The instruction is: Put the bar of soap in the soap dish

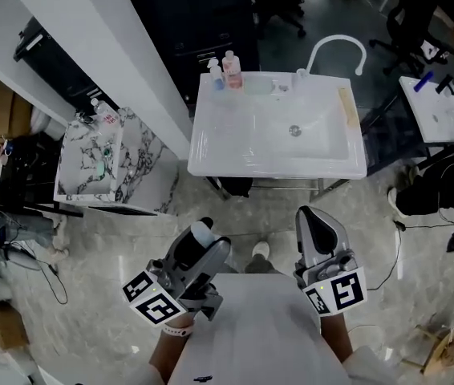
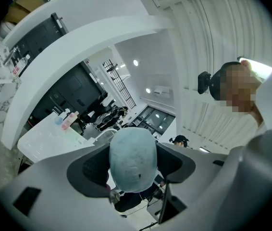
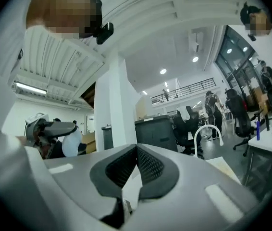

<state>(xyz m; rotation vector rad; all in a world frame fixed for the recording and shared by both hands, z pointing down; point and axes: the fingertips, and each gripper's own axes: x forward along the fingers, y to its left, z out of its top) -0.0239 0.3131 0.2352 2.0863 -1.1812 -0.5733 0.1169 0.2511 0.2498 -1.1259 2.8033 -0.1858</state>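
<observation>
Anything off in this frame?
Nothing stands out. The bar of soap sits squarely in the left gripper, the right gripper is shut and empty, and the bottles on the sink stand upright.

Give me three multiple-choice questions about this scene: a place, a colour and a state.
1. Where are the bottles? A) far left corner of the sink B) on the floor C) in the basin
2. What colour is the bar of soap? A) red B) pale blue C) black
3. The right gripper is: A) shut and empty B) holding soap C) holding a bottle
Answers: 1 A, they stand on its far rim; 2 B, it looks pale blue between the left gripper's jaws; 3 A, its jaws meet with nothing between.
</observation>
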